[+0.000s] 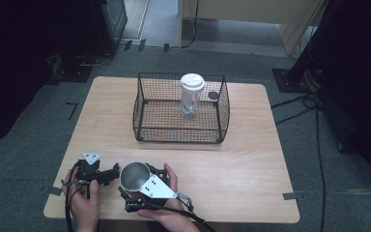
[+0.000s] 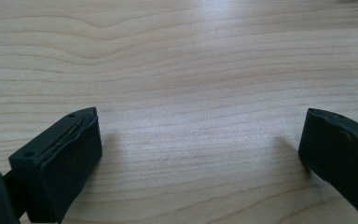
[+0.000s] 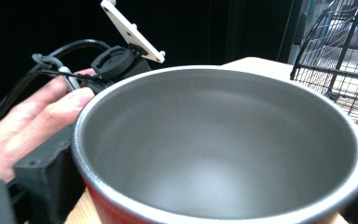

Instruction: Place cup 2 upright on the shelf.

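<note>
In the high view, a metal cup (image 1: 135, 177) with a red outside is being kept upright at the near edge of the wooden table (image 1: 251, 164), enclosed by the right gripper (image 1: 134, 192), probably for lifting toward the wire basket (image 1: 181, 108) standing well apart at the far middle of the table. A white-lidded bottle (image 1: 192, 94) is being held upright inside that basket, leaving free floor space to its left; the basket's wall is judged to be the thing to be cleared. The left gripper (image 1: 110, 174) is being rested just beside the cup, on its left, seemingly kept out of the way. In the left gripper view, the jaws are being held wide apart over bare table wood (image 2: 191, 70), nothing between them. In the right gripper view, the cup (image 3: 223, 140) is being seen between the jaws, one black jaw showing against its left wall; whether the pads are pressing cannot be told, the contact being hidden by the rim. The other hand (image 3: 32, 116) and basket wire (image 3: 345, 70) are being seen beyond.
</note>
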